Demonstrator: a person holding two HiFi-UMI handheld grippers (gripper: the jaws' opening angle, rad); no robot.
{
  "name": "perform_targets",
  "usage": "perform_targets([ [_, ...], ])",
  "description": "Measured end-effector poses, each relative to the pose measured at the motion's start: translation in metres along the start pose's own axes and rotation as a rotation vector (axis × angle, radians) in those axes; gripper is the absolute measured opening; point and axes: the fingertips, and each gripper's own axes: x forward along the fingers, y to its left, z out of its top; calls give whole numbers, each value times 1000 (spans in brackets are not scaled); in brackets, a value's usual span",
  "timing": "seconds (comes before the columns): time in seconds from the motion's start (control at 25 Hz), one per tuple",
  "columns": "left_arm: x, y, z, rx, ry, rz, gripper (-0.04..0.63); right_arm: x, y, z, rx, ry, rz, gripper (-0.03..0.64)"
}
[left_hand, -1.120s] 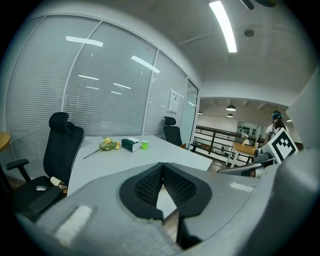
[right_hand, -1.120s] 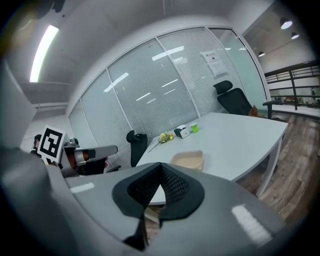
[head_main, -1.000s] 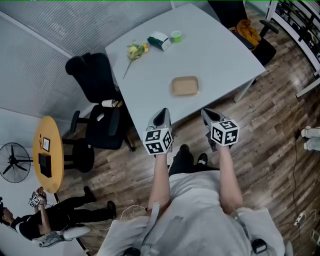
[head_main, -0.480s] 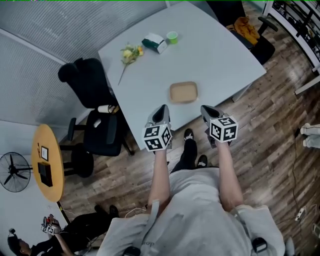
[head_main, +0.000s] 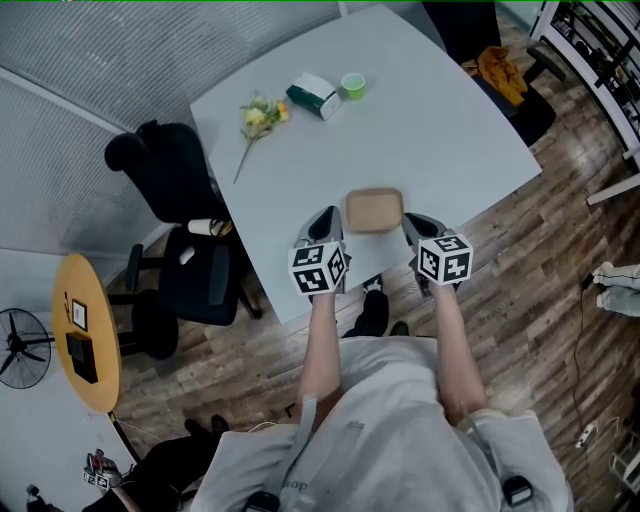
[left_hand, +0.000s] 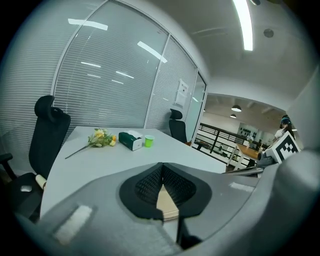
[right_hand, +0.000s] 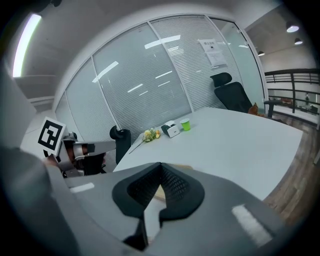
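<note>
The tan lidded box lies flat at the centre of the head view, close to the near edge of the pale surface and so, it seems, within easy reach of the person standing at that edge. The left gripper sits just beside the box on its left and the right gripper just beside it on its right, both pointing away from the person and held at about the same level, so the box is flanked from both sides. Neither touches it as far as the head view shows. In the left gripper view the fingers are pressed together at their tips with nothing between them, and the box shows only as a tan sliver behind the gap below. The right gripper view shows the same: fingers closed tip to tip, empty. Toward the upper left of the head view three things cluster at the far corner, well apart from the box: a cut flower, a green and white tissue box and a small green cup. A black office chair stands at the left side of the surface, and a round yellow table sits at the lower left on the wooden floor
</note>
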Motion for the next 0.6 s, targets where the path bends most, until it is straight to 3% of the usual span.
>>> perform_targets([
  [0.32, 49, 15, 7, 1, 43, -12, 5, 34, -20, 17, 4, 17, -24, 3],
  [0.6, 71, 15, -12, -11, 105, -24, 5, 45, -39, 13, 30, 36, -53, 3],
])
